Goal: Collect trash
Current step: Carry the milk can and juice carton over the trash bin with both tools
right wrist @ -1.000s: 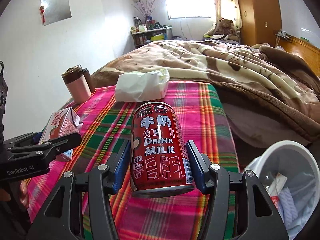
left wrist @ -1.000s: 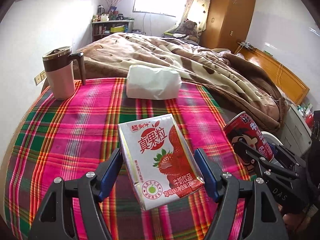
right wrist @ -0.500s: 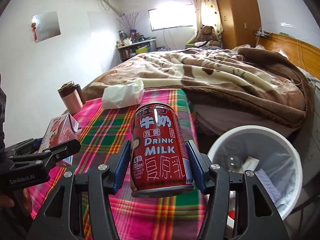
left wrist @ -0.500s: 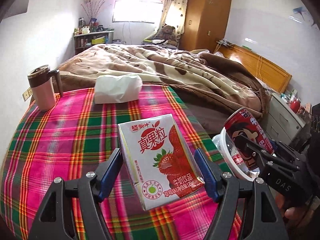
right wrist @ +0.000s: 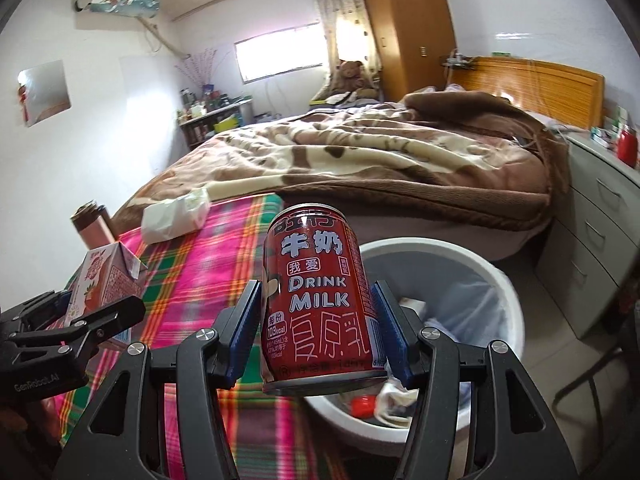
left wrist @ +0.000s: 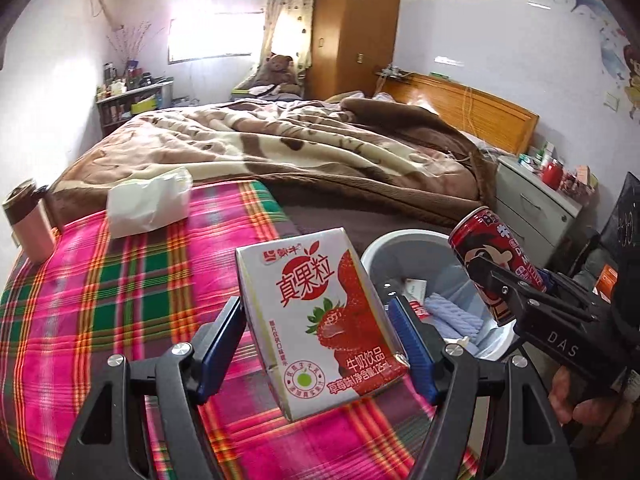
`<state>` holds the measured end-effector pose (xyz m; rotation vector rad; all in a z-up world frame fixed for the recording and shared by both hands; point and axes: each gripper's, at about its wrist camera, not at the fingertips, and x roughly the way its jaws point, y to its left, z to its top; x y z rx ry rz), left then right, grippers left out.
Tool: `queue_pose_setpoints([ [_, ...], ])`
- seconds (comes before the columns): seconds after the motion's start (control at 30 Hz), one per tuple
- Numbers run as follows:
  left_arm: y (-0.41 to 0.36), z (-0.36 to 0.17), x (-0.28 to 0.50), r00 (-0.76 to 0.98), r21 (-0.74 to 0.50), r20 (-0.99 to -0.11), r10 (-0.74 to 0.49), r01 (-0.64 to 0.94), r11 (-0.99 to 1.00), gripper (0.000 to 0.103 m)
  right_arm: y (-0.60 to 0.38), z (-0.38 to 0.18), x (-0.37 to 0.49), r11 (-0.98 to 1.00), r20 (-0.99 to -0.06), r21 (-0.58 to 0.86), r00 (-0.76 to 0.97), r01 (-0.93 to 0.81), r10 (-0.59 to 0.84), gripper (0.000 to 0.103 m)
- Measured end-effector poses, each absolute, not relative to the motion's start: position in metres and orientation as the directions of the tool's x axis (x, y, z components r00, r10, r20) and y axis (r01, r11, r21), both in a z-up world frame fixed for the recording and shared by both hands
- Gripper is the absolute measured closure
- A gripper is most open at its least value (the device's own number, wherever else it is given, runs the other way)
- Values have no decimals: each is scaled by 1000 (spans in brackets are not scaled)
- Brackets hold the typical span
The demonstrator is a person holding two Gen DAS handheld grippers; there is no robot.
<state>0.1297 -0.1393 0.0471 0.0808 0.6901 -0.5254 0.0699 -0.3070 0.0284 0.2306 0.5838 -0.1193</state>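
My left gripper (left wrist: 316, 344) is shut on a strawberry milk carton (left wrist: 316, 320), white and red, held above the right edge of the plaid-covered table (left wrist: 120, 288). My right gripper (right wrist: 316, 332) is shut on a red milk can (right wrist: 316, 304), upright, over the near rim of the white trash bin (right wrist: 508, 300). In the left wrist view the can (left wrist: 492, 256) hangs over the bin (left wrist: 384, 248), which stands on the floor right of the table. The right wrist view shows the carton (right wrist: 108, 284) at far left, still over the table.
A white tissue pack (left wrist: 148, 204) and a pink mug with a brown lid (left wrist: 28, 220) stand at the table's far side. Behind lies a bed with a brown blanket (left wrist: 300, 152). A grey drawer unit (left wrist: 536, 204) stands right of the bin. The bin holds paper and cloth scraps.
Both grippers have swung to the right with the carton and the can in them. The bin has come into full view below them; the table has slid left.
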Motion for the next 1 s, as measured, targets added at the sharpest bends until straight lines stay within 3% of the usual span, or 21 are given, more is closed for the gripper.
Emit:
queue_pose_setpoints([
  [0.47, -211, 39, 123, 574, -93, -647, -502, 594, 799, 28, -353, 19, 51, 933, -584, 175, 796, 314, -158, 46],
  [1.0, -281, 14, 132, 488, -77, -709, -509, 664, 744, 28, -389, -14, 58, 898, -681, 149, 701, 414, -210, 46],
])
